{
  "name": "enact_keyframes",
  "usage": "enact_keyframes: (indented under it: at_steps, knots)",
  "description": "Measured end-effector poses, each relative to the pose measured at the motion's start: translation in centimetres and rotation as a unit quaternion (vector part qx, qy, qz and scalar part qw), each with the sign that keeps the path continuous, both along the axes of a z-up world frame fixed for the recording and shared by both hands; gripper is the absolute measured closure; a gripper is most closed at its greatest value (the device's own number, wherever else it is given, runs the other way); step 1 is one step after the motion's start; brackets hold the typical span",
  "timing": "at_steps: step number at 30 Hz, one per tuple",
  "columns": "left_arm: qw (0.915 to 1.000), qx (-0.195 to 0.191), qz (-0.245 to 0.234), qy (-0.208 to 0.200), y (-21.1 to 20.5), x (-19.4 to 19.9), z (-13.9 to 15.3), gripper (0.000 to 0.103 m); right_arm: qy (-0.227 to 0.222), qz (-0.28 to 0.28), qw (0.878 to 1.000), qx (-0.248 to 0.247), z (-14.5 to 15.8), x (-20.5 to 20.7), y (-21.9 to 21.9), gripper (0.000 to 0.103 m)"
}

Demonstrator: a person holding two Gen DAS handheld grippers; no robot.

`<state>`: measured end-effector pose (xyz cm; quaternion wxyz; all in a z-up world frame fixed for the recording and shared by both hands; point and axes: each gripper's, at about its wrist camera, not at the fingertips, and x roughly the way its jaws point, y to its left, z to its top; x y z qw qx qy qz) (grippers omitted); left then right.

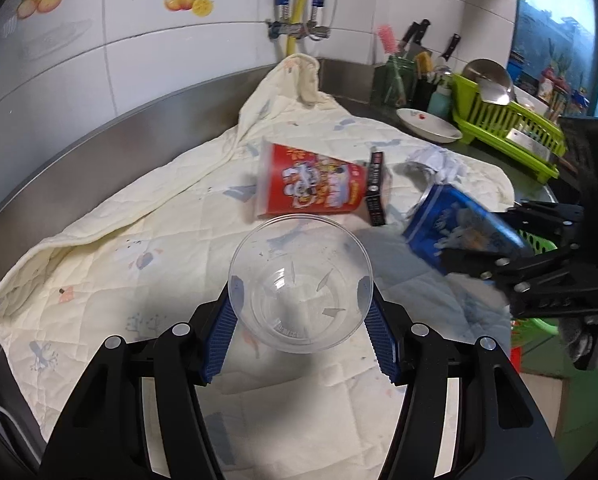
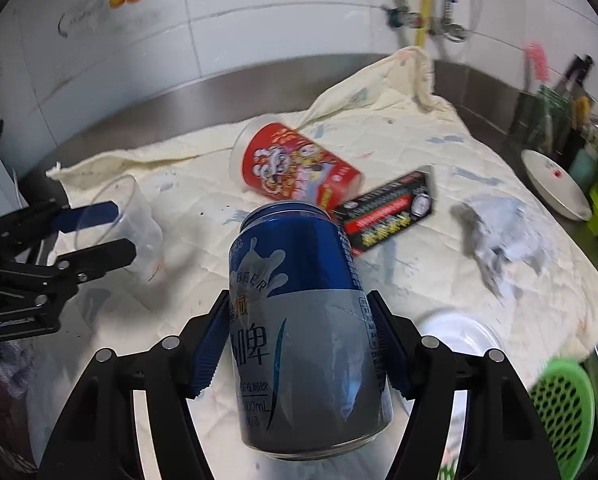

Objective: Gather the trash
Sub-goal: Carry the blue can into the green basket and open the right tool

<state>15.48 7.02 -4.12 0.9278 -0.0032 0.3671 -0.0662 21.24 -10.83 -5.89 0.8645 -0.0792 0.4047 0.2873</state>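
My left gripper (image 1: 301,294) is shut on a clear plastic cup (image 1: 299,276), blue pads on both sides of its wall, its mouth facing the camera. The right wrist view shows that cup (image 2: 139,220) and left gripper (image 2: 119,230) at far left. My right gripper (image 2: 299,304) is shut on a blue and silver beer can (image 2: 299,264), lifted off the cloth; the can (image 1: 459,224) and right gripper (image 1: 487,240) also show at right in the left wrist view. On the cloth lie a red snack tub (image 1: 311,188) on its side, a black box (image 1: 375,188) and crumpled paper (image 1: 435,160).
A cream quilted cloth (image 1: 139,240) covers the steel counter. A white dish (image 1: 427,124), a green dish rack (image 1: 507,124) and a knife holder stand at the back right. A white lid (image 2: 459,336) lies on the cloth and a green basket (image 2: 563,400) sits off its right edge.
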Motion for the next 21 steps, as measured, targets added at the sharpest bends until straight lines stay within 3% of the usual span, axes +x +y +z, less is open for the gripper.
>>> enact_keyframes:
  at_steps: [4,11,14,21]
  knots:
    - [0.9998,0.0,-0.017,-0.005,-1.6,-0.2,0.4,0.044,-0.008,-0.04,0.999,0.015,1.1,-1.7,-4.2,0.038]
    - [0.9986,-0.007,-0.051,-0.012,-5.3,-0.3,0.9,0.044,-0.017,-0.149,0.989,-0.003,1.6,-3.3,-14.6,0.038]
    - [0.9976,-0.01,-0.068,-0.01,-7.3,-0.2,1.0,0.044,-0.016,-0.191,0.981,-0.014,0.7,-3.5,-18.2,0.038]
    - [0.9947,-0.005,-0.102,-0.012,-11.4,-0.1,1.2,0.044,0.04,-0.255,0.966,-0.004,-4.5,-2.8,-25.0,0.039]
